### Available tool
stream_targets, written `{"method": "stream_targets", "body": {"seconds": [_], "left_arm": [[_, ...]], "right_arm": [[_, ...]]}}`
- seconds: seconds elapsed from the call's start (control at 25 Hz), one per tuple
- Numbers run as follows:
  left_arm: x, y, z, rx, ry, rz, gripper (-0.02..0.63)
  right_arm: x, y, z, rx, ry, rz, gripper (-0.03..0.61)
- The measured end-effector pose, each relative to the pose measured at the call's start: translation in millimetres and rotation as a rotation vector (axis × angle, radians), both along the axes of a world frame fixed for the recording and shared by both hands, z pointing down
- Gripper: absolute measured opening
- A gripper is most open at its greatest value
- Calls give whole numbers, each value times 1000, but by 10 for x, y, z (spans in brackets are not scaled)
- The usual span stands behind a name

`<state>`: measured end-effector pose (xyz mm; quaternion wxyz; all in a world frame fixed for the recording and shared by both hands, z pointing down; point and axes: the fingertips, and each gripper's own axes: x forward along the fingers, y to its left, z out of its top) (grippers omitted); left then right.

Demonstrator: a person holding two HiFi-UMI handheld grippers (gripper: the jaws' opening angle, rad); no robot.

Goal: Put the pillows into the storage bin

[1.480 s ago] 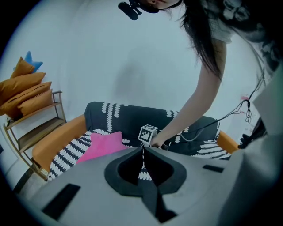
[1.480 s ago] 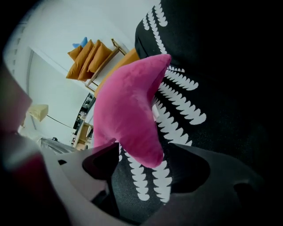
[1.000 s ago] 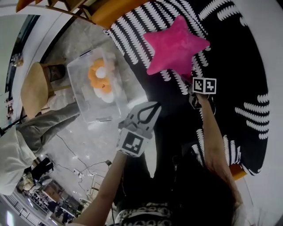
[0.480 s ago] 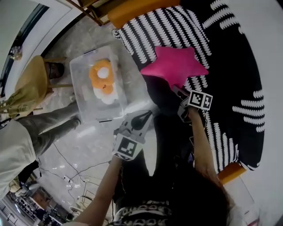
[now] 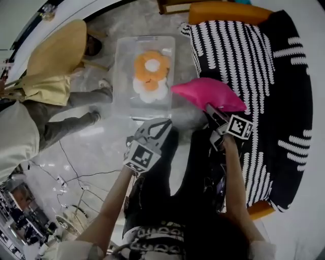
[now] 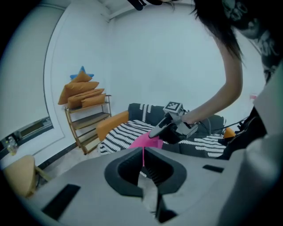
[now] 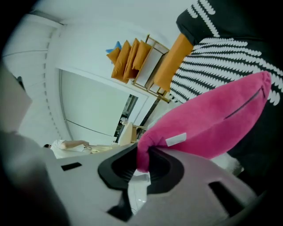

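Observation:
A pink star pillow (image 5: 207,93) hangs in the air between the sofa and the bin. My right gripper (image 5: 211,111) pinches one of its corners, and its jaws are still closing on the fabric. In the right gripper view the pillow (image 7: 212,121) fills the right side, its corner squeezed between the pads of the right gripper (image 7: 142,162). The clear storage bin (image 5: 122,66) stands on the floor to the left, with an orange and white flower pillow (image 5: 151,71) inside. My left gripper (image 5: 163,125) hovers shut and empty near the bin's front edge. Beyond the left gripper's (image 6: 142,164) jaws shows the pillow (image 6: 143,140).
A black-and-white striped sofa (image 5: 244,56) with orange arms (image 5: 223,10) lies to the right. A yellow chair (image 5: 56,51) and a person in pale clothes (image 5: 30,127) are at the left of the bin. Cables (image 5: 71,172) run over the floor. A shelf of orange pillows (image 6: 84,95) stands by the wall.
The right gripper has lifted the pink star pillow off the sofa and carried it left, toward the bin. The pillow has turned edge-on. The left gripper has stayed beside the bin.

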<state>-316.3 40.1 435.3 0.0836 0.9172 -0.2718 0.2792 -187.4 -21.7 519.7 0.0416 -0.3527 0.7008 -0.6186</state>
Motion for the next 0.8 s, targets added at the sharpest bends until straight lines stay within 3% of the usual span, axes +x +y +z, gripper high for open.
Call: {"method": "stream_targets", "body": {"seconds": [0.12, 0.28, 0.48, 0.6, 0.64, 0.68, 0.8], "left_arm": [[-667, 102, -37, -2, -23, -101, 5], [-1461, 232, -34, -1, -42, -241, 5], [-2028, 303, 82, -20, -18, -390, 6], [-2174, 296, 129, -28, -3, -440, 5], [-2196, 290, 139, -27, 6, -450, 6], [-2210, 289, 153, -28, 16, -458, 5], [-2224, 321, 222, -46, 42, -464, 5]], "right_arm": [[-827, 23, -206, 66, -96, -101, 43], [-1701, 156, -145, -23, -113, -170, 43], [-2792, 283, 205, -101, -130, -324, 53], [-3120, 333, 575, -153, -53, -371, 122], [-3173, 329, 623, -141, -39, -378, 95], [-3212, 324, 628, -122, -35, -385, 106], [-3290, 357, 536, -63, -25, -435, 198]]}}
